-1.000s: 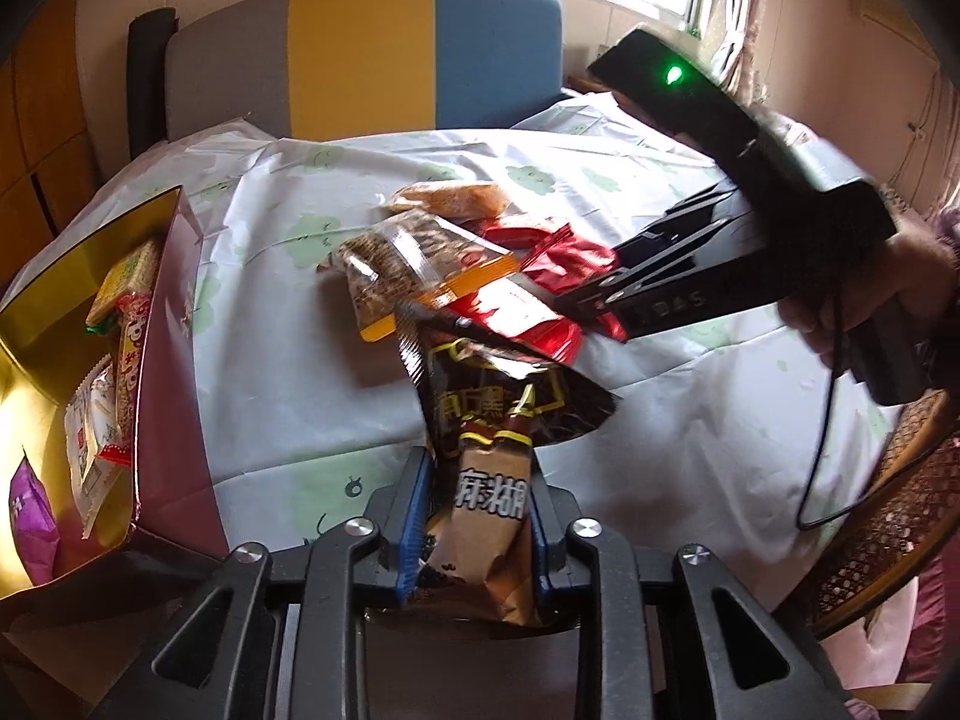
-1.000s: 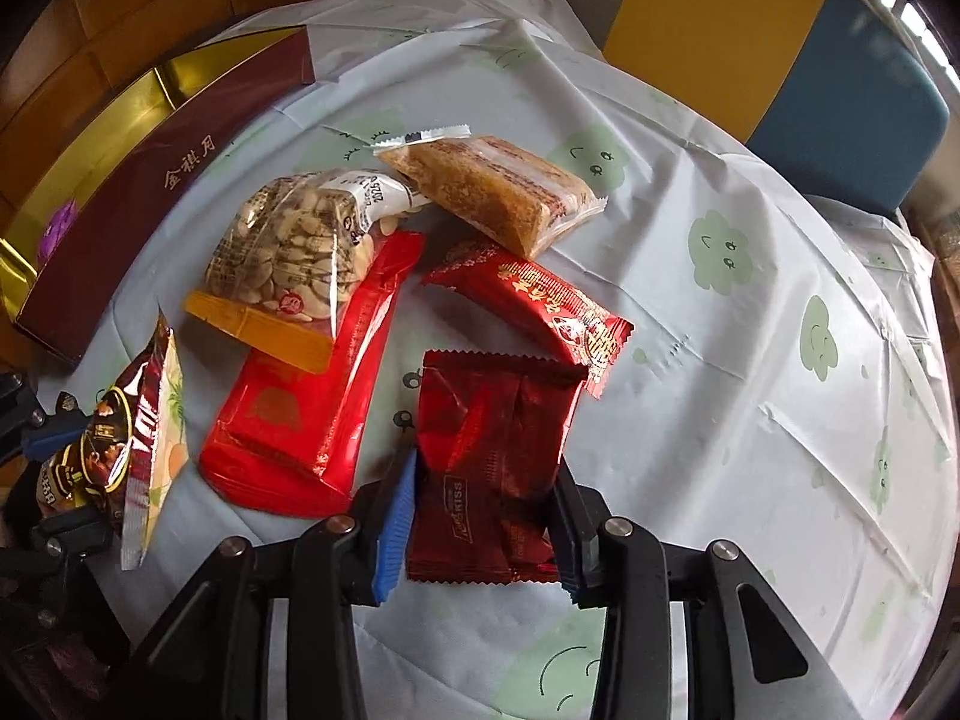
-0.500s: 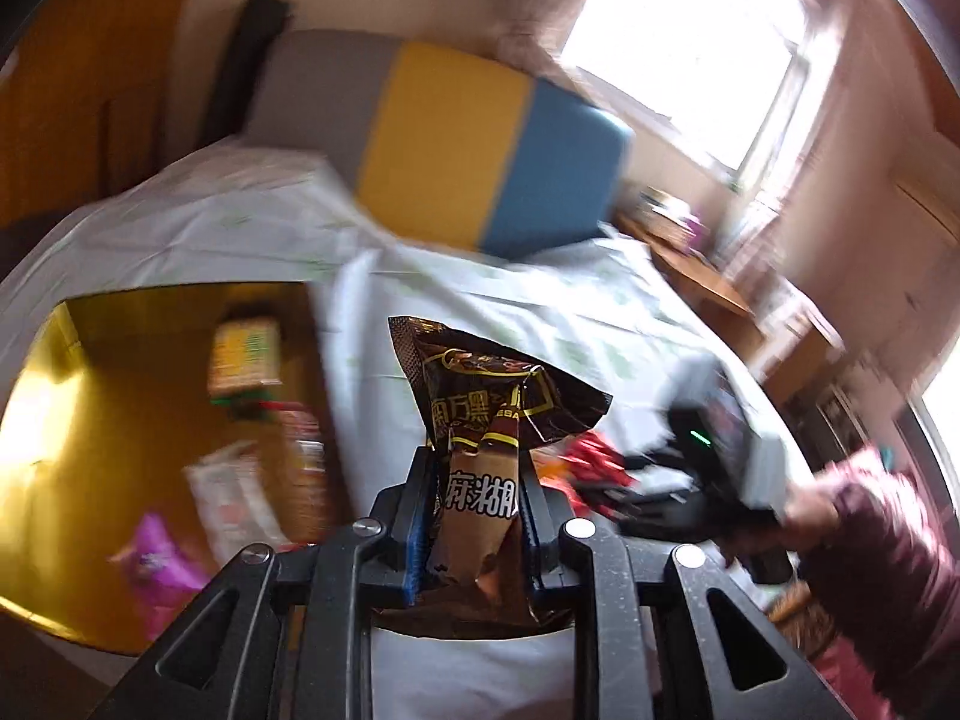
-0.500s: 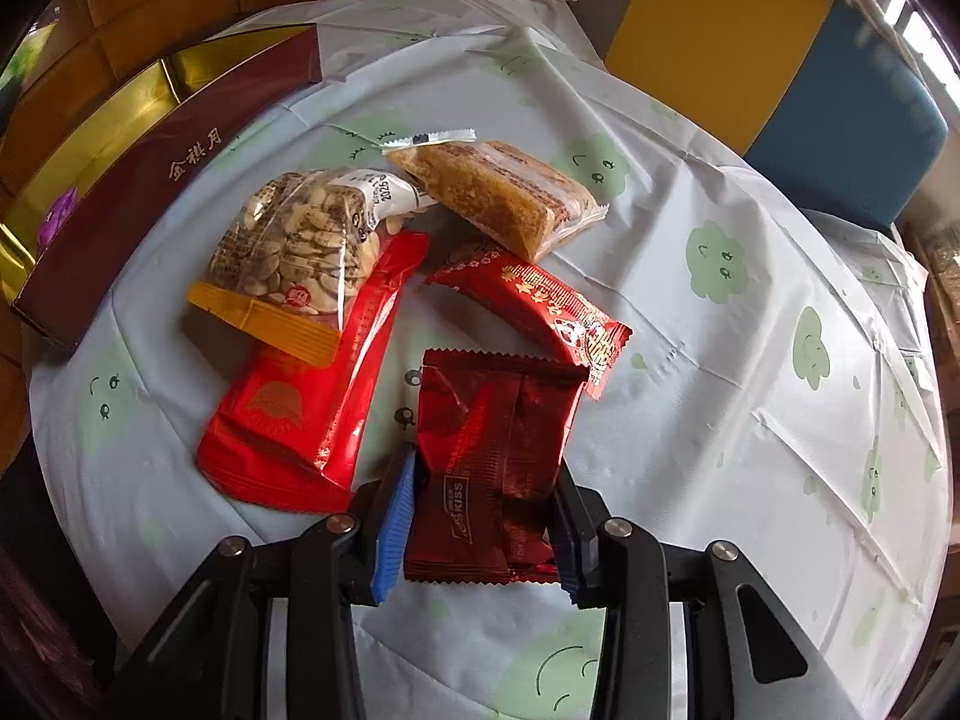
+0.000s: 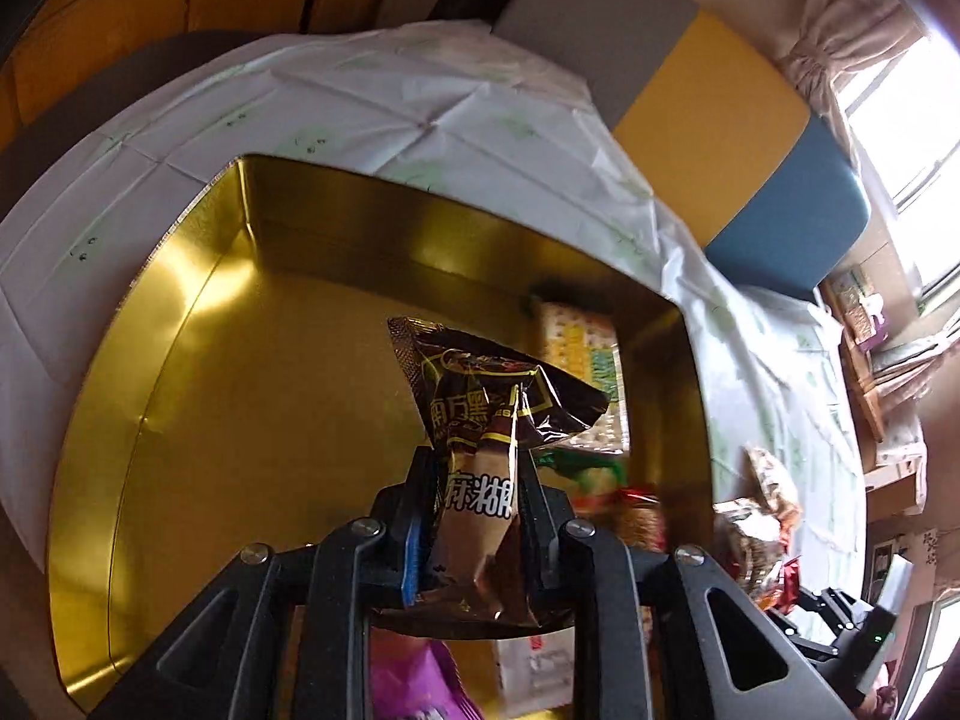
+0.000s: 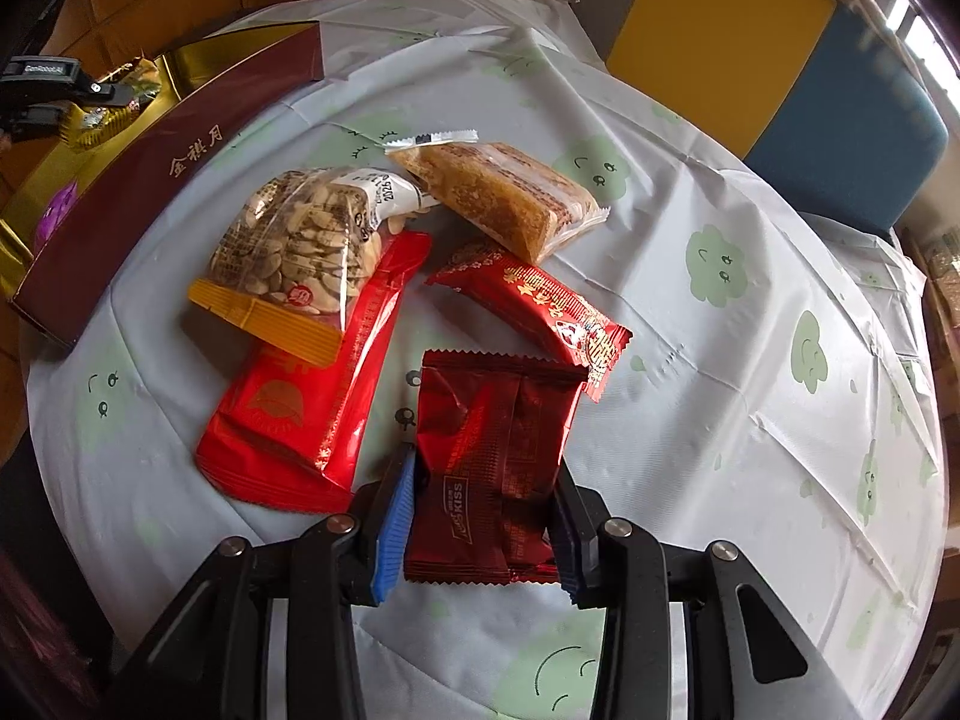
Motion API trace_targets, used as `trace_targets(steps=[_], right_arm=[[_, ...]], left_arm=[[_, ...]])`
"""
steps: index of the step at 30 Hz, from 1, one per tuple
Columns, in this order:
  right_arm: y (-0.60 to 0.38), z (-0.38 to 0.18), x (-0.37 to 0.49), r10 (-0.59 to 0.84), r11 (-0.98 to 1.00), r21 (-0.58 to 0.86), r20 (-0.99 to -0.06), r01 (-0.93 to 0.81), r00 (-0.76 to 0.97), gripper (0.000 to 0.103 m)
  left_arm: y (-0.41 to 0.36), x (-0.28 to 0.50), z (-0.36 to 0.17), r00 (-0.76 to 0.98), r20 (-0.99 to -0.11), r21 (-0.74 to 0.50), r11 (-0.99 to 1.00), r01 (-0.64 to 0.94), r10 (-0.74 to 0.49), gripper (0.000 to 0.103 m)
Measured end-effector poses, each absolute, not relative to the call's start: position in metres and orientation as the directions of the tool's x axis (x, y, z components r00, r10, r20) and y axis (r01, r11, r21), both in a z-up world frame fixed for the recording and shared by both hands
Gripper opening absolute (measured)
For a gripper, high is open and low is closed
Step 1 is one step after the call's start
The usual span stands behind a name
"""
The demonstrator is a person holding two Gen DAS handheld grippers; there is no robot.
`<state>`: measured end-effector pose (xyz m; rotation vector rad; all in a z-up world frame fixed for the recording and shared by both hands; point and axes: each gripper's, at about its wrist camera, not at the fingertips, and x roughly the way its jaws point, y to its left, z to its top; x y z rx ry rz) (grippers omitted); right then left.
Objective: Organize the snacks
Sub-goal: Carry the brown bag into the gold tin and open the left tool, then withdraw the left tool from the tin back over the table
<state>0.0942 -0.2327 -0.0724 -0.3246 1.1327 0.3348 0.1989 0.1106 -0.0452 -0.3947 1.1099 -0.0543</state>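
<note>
My left gripper (image 5: 477, 480) is shut on a brown snack packet (image 5: 480, 414) and holds it above the open gold box (image 5: 198, 360). The box holds several snacks along its right side, among them a pale patterned packet (image 5: 585, 354) and a purple one (image 5: 414, 687). My right gripper (image 6: 483, 516) is shut on a dark red KISS packet (image 6: 492, 450) low over the table. In front of it lie a nut bag (image 6: 300, 246), a bright red packet (image 6: 312, 384), a red-and-gold packet (image 6: 540, 306) and a brown cake bar (image 6: 498, 198).
The white tablecloth (image 6: 750, 372) with green faces covers the round table. The box's maroon wall (image 6: 174, 174) stands at the left, with the left gripper (image 6: 54, 93) over it. A grey, yellow and blue chair back (image 6: 780, 60) stands behind the table.
My left gripper has swung left from the snack pile to over the gold box, still carrying the brown packet. My right gripper has stayed shut on the dark red packet, almost still.
</note>
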Motion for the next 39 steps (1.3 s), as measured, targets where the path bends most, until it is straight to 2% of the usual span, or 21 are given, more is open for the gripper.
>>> trace_targets(steps=[5, 8, 12, 17, 23, 31, 39], right_arm=[[-0.232, -0.073, 0.094, 0.095, 0.905, -0.082, -0.918, -0.418, 0.384, 0.041], [-0.232, -0.073, 0.095, 0.094, 0.904, -0.083, -0.918, -0.419, 0.384, 0.041], [-0.233, -0.073, 0.095, 0.093, 0.904, -0.084, -0.918, -0.419, 0.385, 0.041], [-0.232, -0.073, 0.094, 0.088, 0.903, -0.091, -0.917, -0.42, 0.389, 0.041], [-0.231, -0.073, 0.092, 0.084, 0.901, -0.099, -0.915, -0.422, 0.395, 0.041], [-0.231, -0.073, 0.09, 0.082, 0.9, -0.104, -0.913, -0.422, 0.4, 0.041], [-0.231, -0.073, 0.09, 0.082, 0.901, -0.104, -0.912, -0.421, 0.401, 0.041]], left_arm=[[0.111, 0.209, -0.058, 0.435, -0.879, -0.292, 0.942, -0.167, -0.195, 0.024], [0.109, 0.211, -0.058, 0.432, -0.883, -0.28, 0.945, -0.168, -0.185, 0.033], [0.11, 0.206, -0.049, 0.454, -0.871, -0.285, 0.946, -0.153, -0.189, 0.039], [0.109, 0.181, -0.026, 0.521, -0.846, -0.226, 0.962, -0.154, -0.115, 0.039], [0.085, 0.133, 0.005, 0.638, -0.769, -0.105, 0.991, -0.083, -0.028, 0.039], [0.046, 0.086, 0.018, 0.702, -0.711, -0.035, 0.999, 0.035, -0.05, 0.039], [-0.002, 0.054, 0.022, 0.702, -0.693, -0.014, 0.977, 0.213, -0.163, 0.039]])
